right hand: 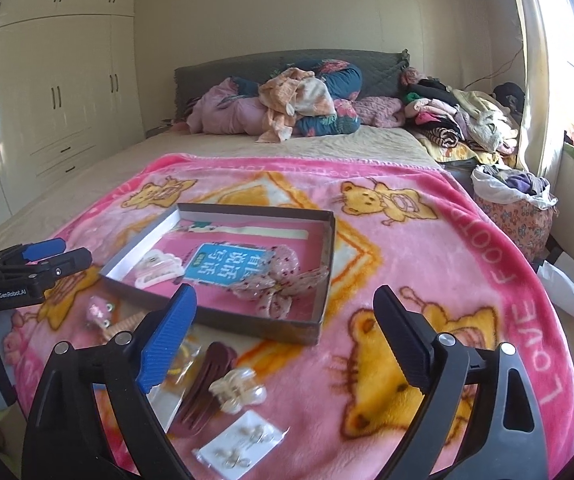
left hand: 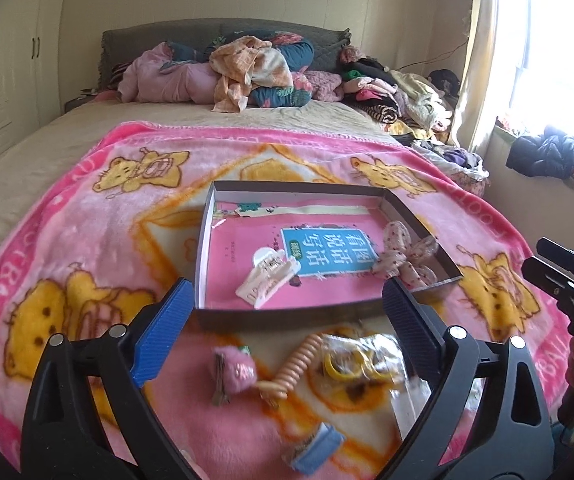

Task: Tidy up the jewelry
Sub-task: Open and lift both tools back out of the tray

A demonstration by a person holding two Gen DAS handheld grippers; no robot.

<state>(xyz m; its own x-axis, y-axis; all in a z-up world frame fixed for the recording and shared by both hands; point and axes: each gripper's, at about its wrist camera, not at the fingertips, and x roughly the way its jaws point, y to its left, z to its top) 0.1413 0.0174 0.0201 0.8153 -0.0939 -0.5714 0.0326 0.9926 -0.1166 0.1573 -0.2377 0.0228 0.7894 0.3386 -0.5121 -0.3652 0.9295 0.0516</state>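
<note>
A shallow brown box lies on a pink bear blanket. Inside lie a pink book, a white claw clip and a spotted pink bow. My left gripper is open and empty above loose items: a pink fuzzy clip, an orange coil tie, a bag of yellow rings and a blue clip. My right gripper is open and empty above a maroon claw clip, a pearl clip and an earring card.
Heaps of clothes and bedding lie at the bed's head. A wardrobe stands left. A window and a floral bag are right. The other gripper shows at each view's edge.
</note>
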